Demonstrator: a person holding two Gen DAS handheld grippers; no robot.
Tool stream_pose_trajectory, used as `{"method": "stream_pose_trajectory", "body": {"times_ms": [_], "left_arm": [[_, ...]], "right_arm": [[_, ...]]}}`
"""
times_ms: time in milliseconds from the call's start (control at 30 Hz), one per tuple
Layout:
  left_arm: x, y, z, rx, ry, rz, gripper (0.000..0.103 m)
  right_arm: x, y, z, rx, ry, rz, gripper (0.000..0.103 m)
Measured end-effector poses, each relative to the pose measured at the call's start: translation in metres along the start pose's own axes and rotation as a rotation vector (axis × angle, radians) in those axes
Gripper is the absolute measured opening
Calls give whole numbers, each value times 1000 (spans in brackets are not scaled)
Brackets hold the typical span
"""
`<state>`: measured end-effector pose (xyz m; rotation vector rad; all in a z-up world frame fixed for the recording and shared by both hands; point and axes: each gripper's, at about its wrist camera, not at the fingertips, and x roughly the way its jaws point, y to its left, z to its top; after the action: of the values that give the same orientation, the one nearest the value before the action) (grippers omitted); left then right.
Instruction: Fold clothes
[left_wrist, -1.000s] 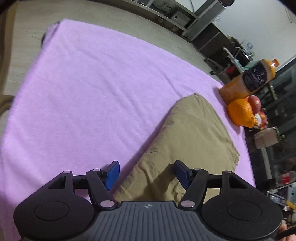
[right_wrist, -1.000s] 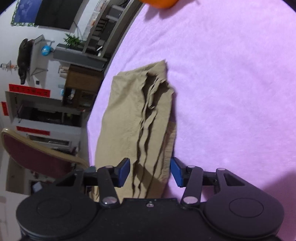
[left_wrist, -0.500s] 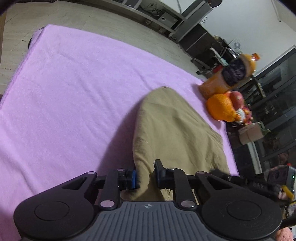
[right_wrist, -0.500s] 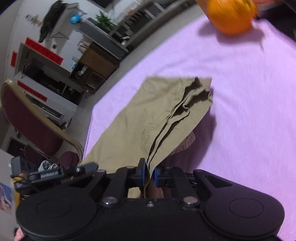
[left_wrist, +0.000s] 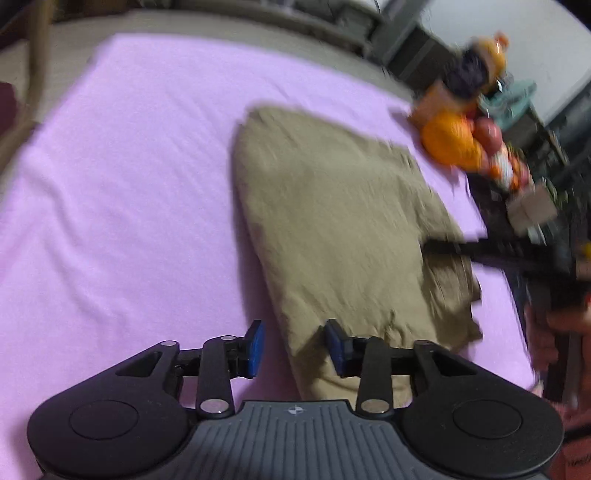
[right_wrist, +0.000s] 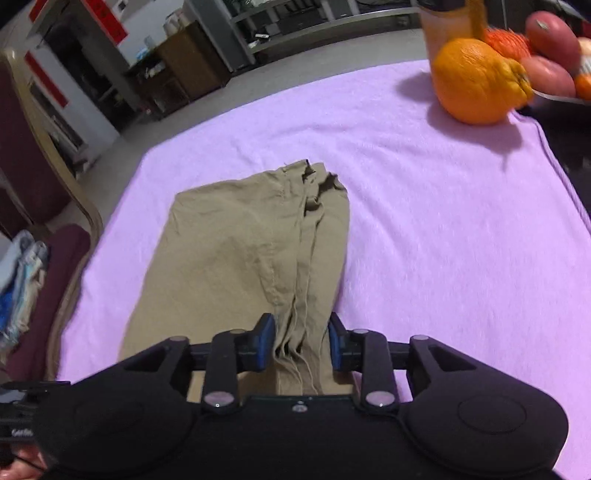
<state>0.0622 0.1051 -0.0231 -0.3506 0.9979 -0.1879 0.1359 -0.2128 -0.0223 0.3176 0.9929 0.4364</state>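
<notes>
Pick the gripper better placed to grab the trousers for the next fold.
Right, probably. The right gripper is open with the trousers' bunched edge between its fingers. The left gripper, also open, straddles only a side edge.

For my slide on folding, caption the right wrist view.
Right gripper open astride the near edge of folded khaki trousers on a purple cloth, orange behind.

Khaki garment (right_wrist: 243, 251), folded, flat on purple cloth (right_wrist: 443, 240), layered edges bunched
</notes>
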Motion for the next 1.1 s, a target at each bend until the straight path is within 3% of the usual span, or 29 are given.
{"method": "stream_pose_trajectory", "body": {"times_ms": [67, 200, 233, 300, 367, 467, 533, 600, 667, 800, 900, 933, 967, 1100], "left_arm": [[-8, 2, -5, -34, -31, -16, 35], [-8, -14, -22, -7, -25, -22, 38], [-6, -19, -26, 10, -16, -14, 38], [2, -27, -29, 44, -4, 2, 38], [4, -27, -27, 52, -15, 19, 33], [-2, -24, -23, 53, -52, 46, 34], [-3, -25, -24, 82, -54, 94, 34], [-5, -24, -28, 94, -46, 119, 34], [-19, -27, -32, 102, -88, 134, 33], [-40, -38, -37, 139, -178, 132, 27], [-41, -52, -40, 200, -212, 110, 26], [-36, -58, -42, 223, -205, 97, 26], [-32, -63, -44, 245, -197, 84, 26], [-11, -75, -52, 320, -144, 56, 24]], "right_arm": [[2, -11, -8, 48, 31, -2, 59], [-7, -28, -22, 147, 52, 45, 59], [-8, -30, -27, 167, 56, 66, 56], [-9, -34, -36, 207, 66, 106, 29], [-10, -38, -45, 247, 76, 146, 15], [-22, -43, -52, 366, 31, 262, 12], [-28, -42, -54, 372, 12, 225, 13], [-28, -36, -54, 302, 32, 92, 22], [-36, -28, -55, 215, 23, -27, 31], [-78, -14, -51, 81, -136, -130, 34], [-85, -5, -51, 7, -183, -97, 32], [-84, -1, -51, -18, -182, -68, 25], [-80, 6, -53, -58, -172, -42, 21], [-52, 43, -65, -276, -90, 49, 21]]}}
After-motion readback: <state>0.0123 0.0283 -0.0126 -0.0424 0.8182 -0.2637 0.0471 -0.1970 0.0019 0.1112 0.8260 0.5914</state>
